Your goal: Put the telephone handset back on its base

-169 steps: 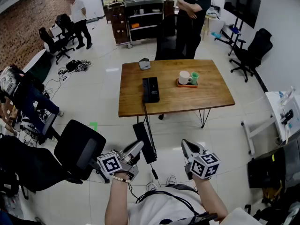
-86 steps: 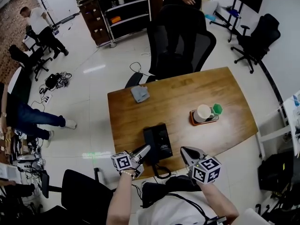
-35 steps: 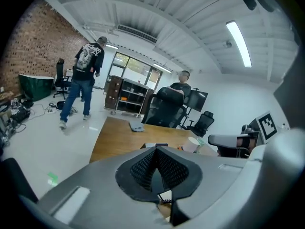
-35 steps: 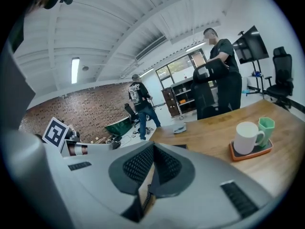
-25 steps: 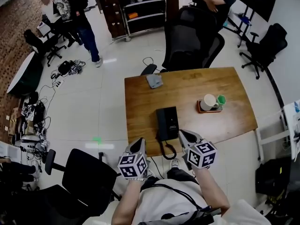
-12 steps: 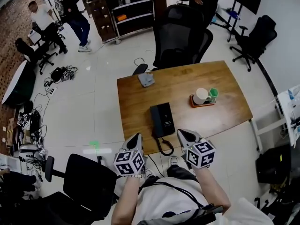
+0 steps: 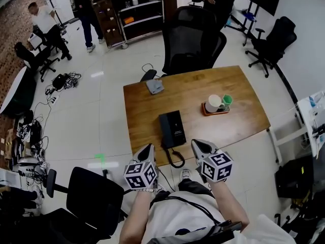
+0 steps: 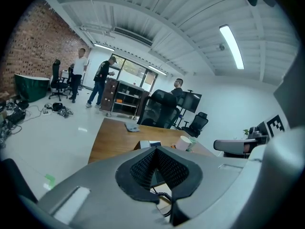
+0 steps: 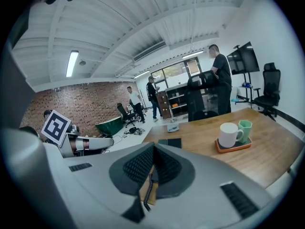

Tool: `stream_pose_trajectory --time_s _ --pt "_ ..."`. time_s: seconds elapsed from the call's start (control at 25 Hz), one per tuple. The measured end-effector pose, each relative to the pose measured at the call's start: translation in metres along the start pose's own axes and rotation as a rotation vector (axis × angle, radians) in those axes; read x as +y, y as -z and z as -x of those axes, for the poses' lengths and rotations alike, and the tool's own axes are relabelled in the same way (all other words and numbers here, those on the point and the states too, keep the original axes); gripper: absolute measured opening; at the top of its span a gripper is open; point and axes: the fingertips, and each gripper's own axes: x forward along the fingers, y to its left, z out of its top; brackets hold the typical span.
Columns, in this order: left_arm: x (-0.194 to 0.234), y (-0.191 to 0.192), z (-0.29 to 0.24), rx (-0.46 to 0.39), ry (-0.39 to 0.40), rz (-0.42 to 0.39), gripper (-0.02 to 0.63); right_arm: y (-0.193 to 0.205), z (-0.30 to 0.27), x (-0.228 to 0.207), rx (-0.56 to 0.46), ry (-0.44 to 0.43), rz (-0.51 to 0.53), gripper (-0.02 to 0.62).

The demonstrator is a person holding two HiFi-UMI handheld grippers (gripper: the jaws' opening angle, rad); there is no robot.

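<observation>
The left hand-held gripper and the right hand-held gripper are both seen with jaws pressed together and nothing pinched. They are held just short of the near edge of the surface. The telephone is shown whole only in the head view; in the gripper views it is largely hidden behind the jaws. It lies on the surface between and just beyond the two tips, with its coiled cord looped at the edge.

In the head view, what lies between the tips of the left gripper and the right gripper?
The telephone's coiled cord hangs there in a loop, off the near edge of the table, between the left gripper and the right gripper. The head view shows this.
</observation>
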Motion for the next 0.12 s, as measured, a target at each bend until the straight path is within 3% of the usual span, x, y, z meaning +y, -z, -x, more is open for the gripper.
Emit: stream_pose_trajectory --time_s 0.12 --pt "-0.0037 0.0008 -0.0006 -0.001 0.004 -0.004 0.000 0.0007 0.0021 -0.0025 -0.002 0.003 0.001 0.008"
